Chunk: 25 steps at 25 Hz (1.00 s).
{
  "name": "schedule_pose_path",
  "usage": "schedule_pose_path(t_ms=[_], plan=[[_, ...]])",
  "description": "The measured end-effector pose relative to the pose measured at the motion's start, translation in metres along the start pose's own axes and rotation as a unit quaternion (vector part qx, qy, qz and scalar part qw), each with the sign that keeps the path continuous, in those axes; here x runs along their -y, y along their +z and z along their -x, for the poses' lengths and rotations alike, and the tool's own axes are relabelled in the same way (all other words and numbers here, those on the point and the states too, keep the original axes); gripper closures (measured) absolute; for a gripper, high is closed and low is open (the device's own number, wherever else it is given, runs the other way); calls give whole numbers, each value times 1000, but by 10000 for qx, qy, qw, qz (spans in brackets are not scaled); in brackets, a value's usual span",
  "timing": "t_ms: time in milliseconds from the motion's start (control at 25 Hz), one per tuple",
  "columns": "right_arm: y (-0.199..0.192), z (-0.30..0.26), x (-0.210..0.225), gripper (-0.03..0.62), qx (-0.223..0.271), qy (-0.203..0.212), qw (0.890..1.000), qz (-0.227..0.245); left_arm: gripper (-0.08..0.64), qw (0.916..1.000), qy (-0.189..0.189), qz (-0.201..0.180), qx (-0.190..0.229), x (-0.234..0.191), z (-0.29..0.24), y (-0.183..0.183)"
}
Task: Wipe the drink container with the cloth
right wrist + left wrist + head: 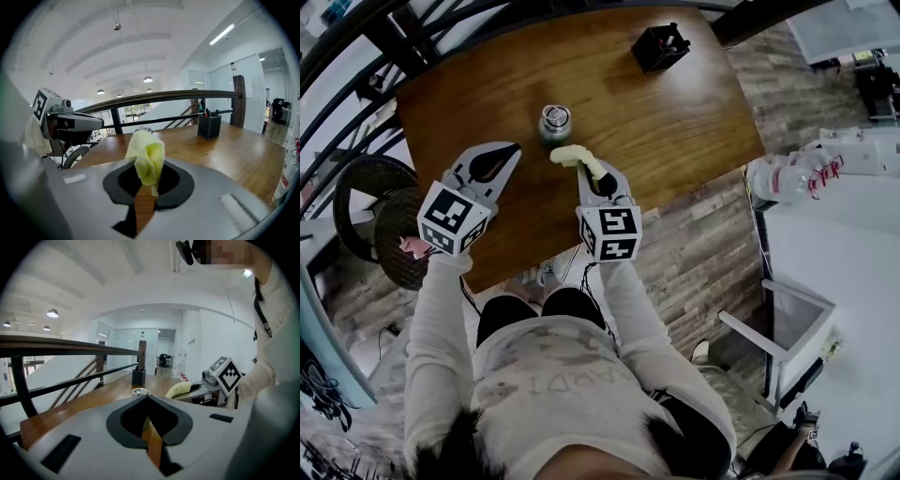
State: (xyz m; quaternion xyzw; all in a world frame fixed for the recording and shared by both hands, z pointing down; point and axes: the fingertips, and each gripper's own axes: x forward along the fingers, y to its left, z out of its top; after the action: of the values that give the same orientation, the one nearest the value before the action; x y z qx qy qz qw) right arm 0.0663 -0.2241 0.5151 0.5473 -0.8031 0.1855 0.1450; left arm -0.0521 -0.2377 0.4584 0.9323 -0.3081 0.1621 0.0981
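I'm pinching a crumpled yellow cloth (146, 157) in my right claw (587, 169); the shiny metal drink container (555, 122) is standing just ahead; my left claw (147, 398) is sitting closed, empty; a black pen holder (660, 47) is standing far beyond.

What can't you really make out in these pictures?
- Right gripper view: the drink container is nearly all hidden behind the cloth.
- Left gripper view: only its top shows above the left gripper.
- Head view: what the pen holder holds is too small to tell.
- Head view: whether the cloth touches the container is too small to judge.
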Motion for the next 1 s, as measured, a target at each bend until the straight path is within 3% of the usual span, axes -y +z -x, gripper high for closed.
schedule_pose_path(t_ms=[400, 1000], plan=[[19, 49, -21, 548, 394, -87, 9991, -88, 558, 9974, 425, 67, 585, 16, 52, 15], [62, 119, -53, 548, 999, -173, 9948, -89, 558, 9919, 574, 143, 1127, 43, 116, 43]])
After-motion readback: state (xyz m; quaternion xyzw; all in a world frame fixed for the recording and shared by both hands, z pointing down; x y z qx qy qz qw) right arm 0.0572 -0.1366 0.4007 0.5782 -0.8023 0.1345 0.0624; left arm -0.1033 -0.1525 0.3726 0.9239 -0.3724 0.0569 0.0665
